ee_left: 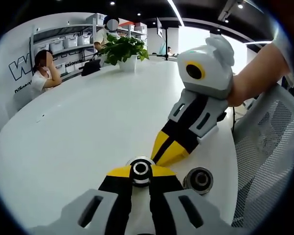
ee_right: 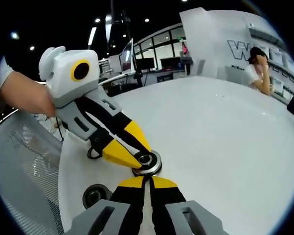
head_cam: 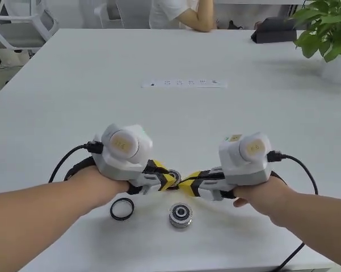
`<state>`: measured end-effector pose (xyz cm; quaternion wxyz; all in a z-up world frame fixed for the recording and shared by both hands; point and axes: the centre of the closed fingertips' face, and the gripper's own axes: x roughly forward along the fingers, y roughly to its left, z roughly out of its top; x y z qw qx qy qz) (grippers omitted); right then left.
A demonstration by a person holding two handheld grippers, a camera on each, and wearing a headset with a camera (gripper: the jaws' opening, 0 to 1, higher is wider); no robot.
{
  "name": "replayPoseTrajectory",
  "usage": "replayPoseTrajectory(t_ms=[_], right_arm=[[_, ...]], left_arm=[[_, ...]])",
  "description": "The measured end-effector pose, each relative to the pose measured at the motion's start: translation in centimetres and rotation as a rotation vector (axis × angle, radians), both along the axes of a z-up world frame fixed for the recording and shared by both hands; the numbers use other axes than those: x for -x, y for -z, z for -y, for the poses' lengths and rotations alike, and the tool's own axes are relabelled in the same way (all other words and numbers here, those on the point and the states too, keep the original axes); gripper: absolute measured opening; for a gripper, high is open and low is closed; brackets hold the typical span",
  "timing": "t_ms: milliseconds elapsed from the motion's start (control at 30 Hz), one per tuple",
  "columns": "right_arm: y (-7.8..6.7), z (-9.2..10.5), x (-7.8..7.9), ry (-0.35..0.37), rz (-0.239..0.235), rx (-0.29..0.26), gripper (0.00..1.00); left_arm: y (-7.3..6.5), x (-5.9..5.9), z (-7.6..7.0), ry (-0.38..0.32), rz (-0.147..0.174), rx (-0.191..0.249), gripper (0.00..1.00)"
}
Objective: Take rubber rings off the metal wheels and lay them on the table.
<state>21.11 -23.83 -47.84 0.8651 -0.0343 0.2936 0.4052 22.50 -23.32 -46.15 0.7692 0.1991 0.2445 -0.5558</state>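
1. Squarely at the near edge of the white table (head_cam: 102, 85), the left gripper (head_cam: 168, 179) is clamped on a metal wheel (ee_right: 147, 163) and meets the right gripper (head_cam: 188, 182) tip to tip.
2. The right gripper's jaws are drawn together at that wheel's rim; whether they pinch anything cannot be told.
3. A loose black rubber ring (head_cam: 111, 209) lies flat on the table, with a second metal wheel (head_cam: 180, 216) near it.

Light: bright, even, from ceiling strips (ee_left: 177, 13) and spots.
Shadows: soft, faint beside the plant (head_cam: 323, 28) on the bench (head_cam: 159, 56).
Glare: window (ee_left: 195, 39) blown out.
Focus: head view sharp.
Distortion: strong fisheye bend and softening at the edges of the gripper views.
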Motion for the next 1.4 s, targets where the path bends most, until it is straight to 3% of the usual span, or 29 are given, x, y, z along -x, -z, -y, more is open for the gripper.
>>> replayPoseTrajectory(t_ms=[100,533,667,1400], right_arm=[[0.0,0.1,0.0,0.029,-0.04,-0.036,0.0],[-0.6,0.7,0.0,0.103,-0.125,-0.14,0.0],[-1.0,0.8,-0.4,0.165,-0.163,-0.221,0.0],[-1.5,0.5,-0.6,0.206,-0.182,-0.294,0.0]], left_arm=[[0.0,0.0,0.0,0.0,0.001,-0.001,0.07],[0.0,0.0,0.0,0.001,0.009,-0.014,0.07],[0.0,0.0,0.0,-0.006,0.006,-0.014,0.07],[0.0,0.0,0.0,-0.02,0.006,-0.024,0.07]])
